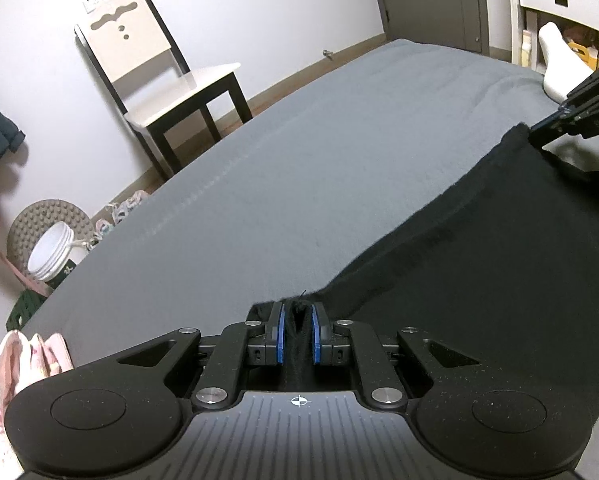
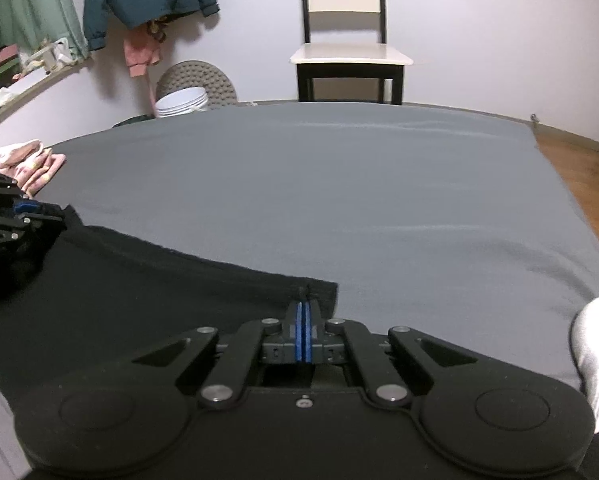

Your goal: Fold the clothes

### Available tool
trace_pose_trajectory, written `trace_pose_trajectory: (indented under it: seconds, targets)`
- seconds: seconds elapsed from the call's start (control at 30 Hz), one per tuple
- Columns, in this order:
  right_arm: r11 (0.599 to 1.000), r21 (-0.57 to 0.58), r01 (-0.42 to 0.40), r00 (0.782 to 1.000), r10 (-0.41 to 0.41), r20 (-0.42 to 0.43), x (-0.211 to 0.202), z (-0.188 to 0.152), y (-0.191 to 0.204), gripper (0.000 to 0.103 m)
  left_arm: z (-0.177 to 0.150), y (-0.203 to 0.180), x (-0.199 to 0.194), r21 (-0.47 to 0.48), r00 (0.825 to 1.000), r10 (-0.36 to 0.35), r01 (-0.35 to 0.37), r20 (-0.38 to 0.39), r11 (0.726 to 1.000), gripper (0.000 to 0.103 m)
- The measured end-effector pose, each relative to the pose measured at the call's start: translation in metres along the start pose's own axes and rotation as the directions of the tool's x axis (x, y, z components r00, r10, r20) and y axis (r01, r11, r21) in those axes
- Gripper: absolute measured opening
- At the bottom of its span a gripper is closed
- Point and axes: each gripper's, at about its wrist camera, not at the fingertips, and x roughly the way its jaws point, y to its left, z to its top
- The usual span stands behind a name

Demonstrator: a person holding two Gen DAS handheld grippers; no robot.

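Observation:
A black garment (image 1: 499,248) lies stretched over the grey bed sheet (image 1: 299,152). My left gripper (image 1: 298,312) is shut on one corner of its edge, with black cloth bunched between the blue pads. My right gripper (image 2: 302,306) is shut on the other corner of the black garment (image 2: 139,292). Its blue pads are pressed together on the hem. In the left wrist view the right gripper (image 1: 539,130) pinches the far corner. The left gripper (image 2: 55,216) shows at the left edge of the right wrist view. The straight edge runs taut between the two.
A pink and white pile of clothes (image 2: 23,162) lies at the sheet's (image 2: 339,184) left edge. A chair (image 2: 347,44) stands beyond the bed by the wall. A white bucket (image 2: 181,106) and a round mat sit on the floor. A white sock on a foot (image 2: 595,356) is at the right.

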Motion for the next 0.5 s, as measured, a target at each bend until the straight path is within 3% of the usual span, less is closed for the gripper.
trace_pose_trajectory:
  seconds: [0.07,0.2,0.27,0.33,0.5]
  targets:
    - [0.999,0.015,0.028,1.000,-0.028,0.005,0.000,0.001,-0.005,0.001,0.003,0.002,0.004,-0.001,1.000,0.003,-0.003,-0.006,1.000,0.011]
    - [0.994,0.099,-0.037,0.999,0.038,-0.006,0.002,0.001,-0.018,0.002,0.001,0.002,0.005,-0.022,1.000,-0.004,0.004,-0.008,1.000,0.011]
    - [0.994,0.093,-0.049,0.999,0.049,-0.003,0.001,0.001,-0.018,0.006,-0.002,0.001,0.005,-0.020,1.000,-0.008,0.008,-0.008,1.000,0.011]
    - [0.996,0.070,-0.063,0.998,0.063,0.012,0.001,0.001,-0.016,0.018,-0.004,0.001,0.005,-0.019,1.000,-0.011,0.011,-0.010,1.000,0.011]
    - [0.996,0.051,-0.077,0.997,0.077,0.014,0.009,0.002,-0.009,0.019,-0.007,0.000,0.006,-0.020,1.000,-0.008,0.008,-0.013,1.000,0.011]
